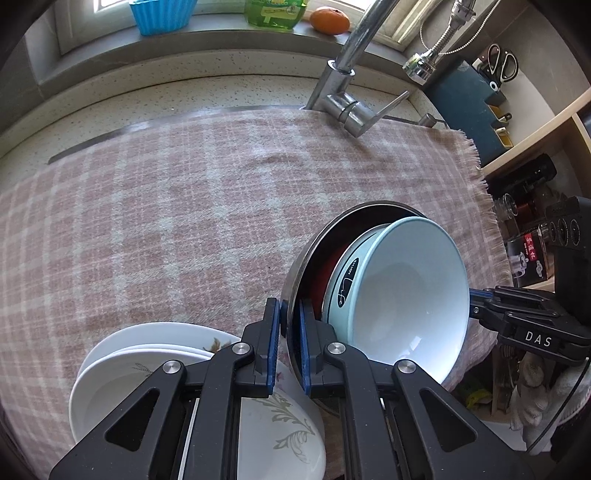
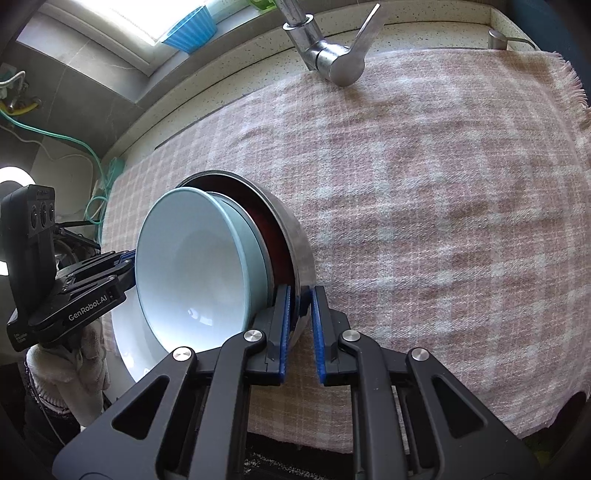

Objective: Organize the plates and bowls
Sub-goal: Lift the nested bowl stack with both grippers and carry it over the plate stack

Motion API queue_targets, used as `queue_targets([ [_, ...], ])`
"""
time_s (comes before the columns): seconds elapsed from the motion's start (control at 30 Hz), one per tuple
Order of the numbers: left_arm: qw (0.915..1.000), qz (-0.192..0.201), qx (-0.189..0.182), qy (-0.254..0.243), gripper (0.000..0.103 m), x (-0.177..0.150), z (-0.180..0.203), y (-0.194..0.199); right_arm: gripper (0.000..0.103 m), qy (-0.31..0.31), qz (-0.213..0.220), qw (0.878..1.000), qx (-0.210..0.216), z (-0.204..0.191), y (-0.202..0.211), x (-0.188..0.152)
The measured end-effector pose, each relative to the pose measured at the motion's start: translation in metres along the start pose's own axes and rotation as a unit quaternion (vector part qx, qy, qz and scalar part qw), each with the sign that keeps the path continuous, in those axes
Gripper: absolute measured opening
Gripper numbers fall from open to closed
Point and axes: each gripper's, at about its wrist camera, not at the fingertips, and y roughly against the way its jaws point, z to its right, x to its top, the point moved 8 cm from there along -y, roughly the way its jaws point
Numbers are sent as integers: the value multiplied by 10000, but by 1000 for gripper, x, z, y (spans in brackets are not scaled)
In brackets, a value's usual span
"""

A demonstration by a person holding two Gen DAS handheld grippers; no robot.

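A steel bowl is held tilted on its side above the pink checked cloth, with a dark red bowl and a light blue bowl nested in it. My left gripper is shut on the steel bowl's rim. My right gripper is shut on the opposite rim of the steel bowl; the blue bowl faces left there. The right gripper also shows in the left wrist view. White floral plates lie stacked under my left gripper.
A chrome faucet stands at the back of the cloth. A blue cup, a green bottle and an orange sit on the windowsill. Shelves with jars are at the right.
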Motion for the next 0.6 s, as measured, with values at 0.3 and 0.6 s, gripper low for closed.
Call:
queue_targets([
  [0.3,10000,61,35,37,6,5,5,4,12,-76,68,9999,98,3,13,10],
  [0.6,9998,76,169,83,6,17,2,4,12,-315,-133,9990,295,5,4,20],
])
